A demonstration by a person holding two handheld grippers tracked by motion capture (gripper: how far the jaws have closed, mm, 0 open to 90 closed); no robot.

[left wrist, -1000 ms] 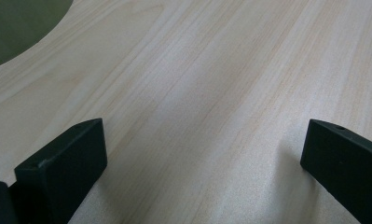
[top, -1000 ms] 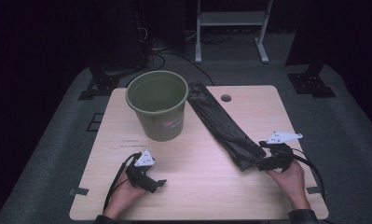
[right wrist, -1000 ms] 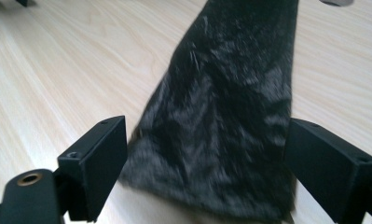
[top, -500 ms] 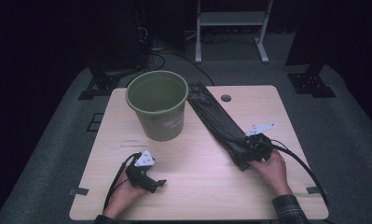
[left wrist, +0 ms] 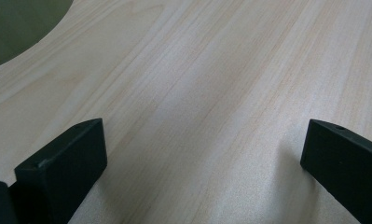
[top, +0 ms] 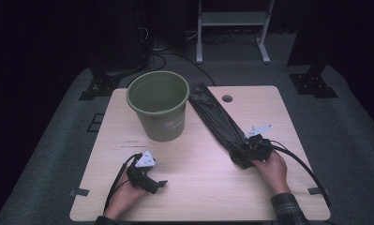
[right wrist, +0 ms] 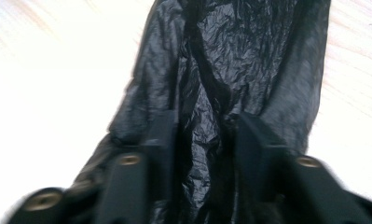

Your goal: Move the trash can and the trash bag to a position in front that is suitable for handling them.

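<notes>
A long black plastic bag lies folded in a strip on the wooden table, running from beside the green bucket toward the near right. My right gripper sits over the strip's near end. In the right gripper view the gripper has its jaws narrowed but still apart, straddling a crumpled ridge of the bag. My left gripper rests at the near left of the table. Its jaws stand wide open around bare wood, seen up close as the left gripper.
The bucket stands upright at the back left centre and looks empty; its wall shows at the top left corner of the left gripper view as the bucket. A round cable hole is near the table's far edge. Dark stands are behind the table.
My right hand has moved left and forward from the table's right side onto the bag's near end. The left gripper has stayed put.
</notes>
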